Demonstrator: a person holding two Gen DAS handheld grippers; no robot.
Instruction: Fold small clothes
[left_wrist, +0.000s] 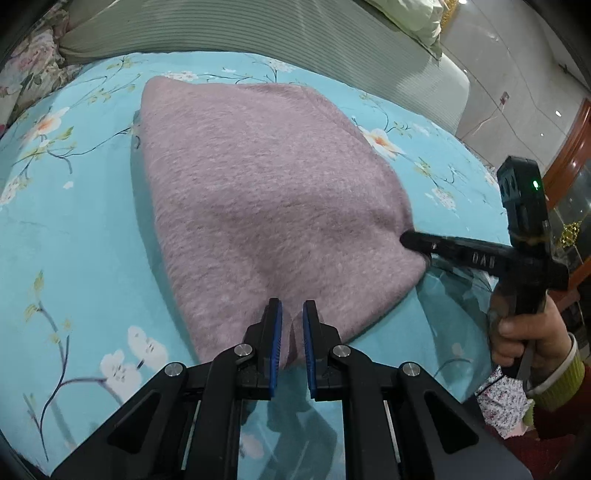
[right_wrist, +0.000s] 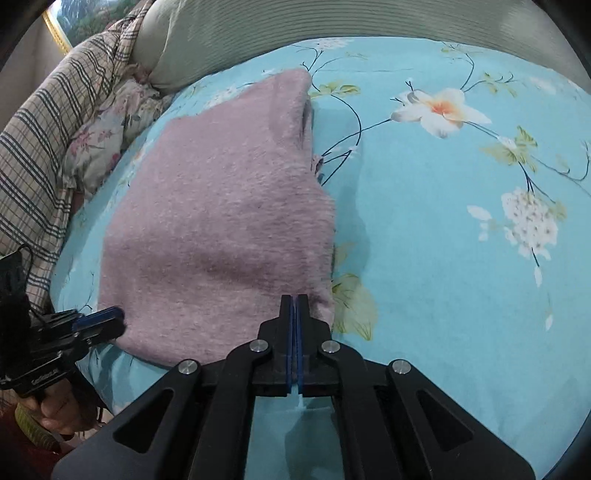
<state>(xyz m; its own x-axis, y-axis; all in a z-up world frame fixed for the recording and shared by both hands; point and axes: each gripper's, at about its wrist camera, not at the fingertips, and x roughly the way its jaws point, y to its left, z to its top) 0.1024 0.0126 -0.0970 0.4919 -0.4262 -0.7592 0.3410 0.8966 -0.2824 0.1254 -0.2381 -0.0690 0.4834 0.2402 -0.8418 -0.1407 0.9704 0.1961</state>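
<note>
A fuzzy pink garment (left_wrist: 258, 184) lies folded on a blue flowered sheet (left_wrist: 74, 240), and it shows in the right wrist view too (right_wrist: 221, 221). My left gripper (left_wrist: 291, 306) is at its near edge, jaws nearly together, with a pinch of pink fabric between the blue pads. From the right wrist view the left gripper (right_wrist: 114, 314) sits at the garment's near left corner. My right gripper (right_wrist: 295, 297) is shut, pads together, tips resting on the garment's near right corner. No fabric shows between them. Its tip (left_wrist: 406, 236) pokes against the garment's right edge.
A ribbed grey-green cushion (left_wrist: 221, 33) runs along the far side of the bed. A plaid blanket (right_wrist: 37, 147) and a flowered pillow (right_wrist: 99, 140) lie at the left. The bed's edge, floor (left_wrist: 517, 92) and wooden furniture (left_wrist: 576, 147) are at the right. A hand (left_wrist: 524, 332) holds the right gripper.
</note>
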